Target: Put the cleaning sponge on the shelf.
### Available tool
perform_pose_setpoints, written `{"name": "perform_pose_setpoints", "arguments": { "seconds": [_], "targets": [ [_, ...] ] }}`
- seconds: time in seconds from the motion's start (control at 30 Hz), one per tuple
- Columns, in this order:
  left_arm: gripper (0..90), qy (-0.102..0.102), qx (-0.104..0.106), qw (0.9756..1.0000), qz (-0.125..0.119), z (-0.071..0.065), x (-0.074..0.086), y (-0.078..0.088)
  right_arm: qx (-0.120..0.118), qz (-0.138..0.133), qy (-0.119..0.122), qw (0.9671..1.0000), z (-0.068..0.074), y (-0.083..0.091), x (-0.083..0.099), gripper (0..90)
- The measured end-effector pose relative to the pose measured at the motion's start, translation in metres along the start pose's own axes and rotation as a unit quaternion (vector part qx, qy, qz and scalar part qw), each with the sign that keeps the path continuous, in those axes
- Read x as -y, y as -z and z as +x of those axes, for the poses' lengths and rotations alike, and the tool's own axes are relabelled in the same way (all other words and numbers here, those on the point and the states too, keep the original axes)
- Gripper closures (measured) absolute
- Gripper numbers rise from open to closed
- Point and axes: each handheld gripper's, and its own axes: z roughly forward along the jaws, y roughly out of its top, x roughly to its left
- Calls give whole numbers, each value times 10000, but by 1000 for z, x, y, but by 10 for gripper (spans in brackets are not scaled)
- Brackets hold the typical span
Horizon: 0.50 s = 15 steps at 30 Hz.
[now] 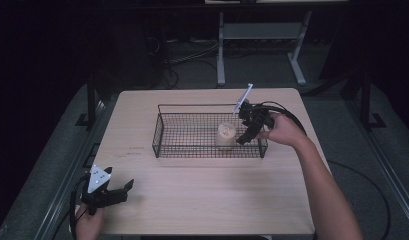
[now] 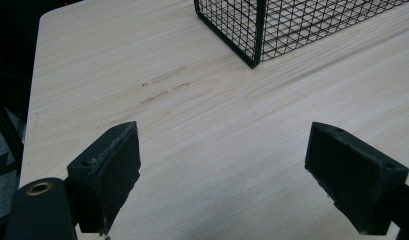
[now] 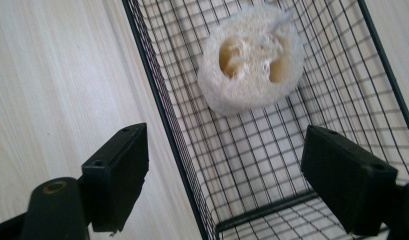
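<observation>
My right gripper hangs over the wire basket, fingers spread, loofah beyond them. My left gripper rests low over the table, fingers spread too.

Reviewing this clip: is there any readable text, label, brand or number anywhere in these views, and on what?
No readable text in any view.
Table: faint dark smudges near the basket, marks rather than letters.
Left gripper: pale dots on its grey plate, too small to read as anything.
Sponge and right gripper: no label or print visible.
</observation>
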Motion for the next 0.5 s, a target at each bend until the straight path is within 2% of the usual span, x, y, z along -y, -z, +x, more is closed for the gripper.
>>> {"name": "perform_pose_setpoints", "arguments": {
  "seconds": [0.5],
  "targets": [
    [137, -25, 0, 10000, 1, -1, -1, 0, 50, -35, -87, 9999, 5, 9, 23, 184]
  ]
}}
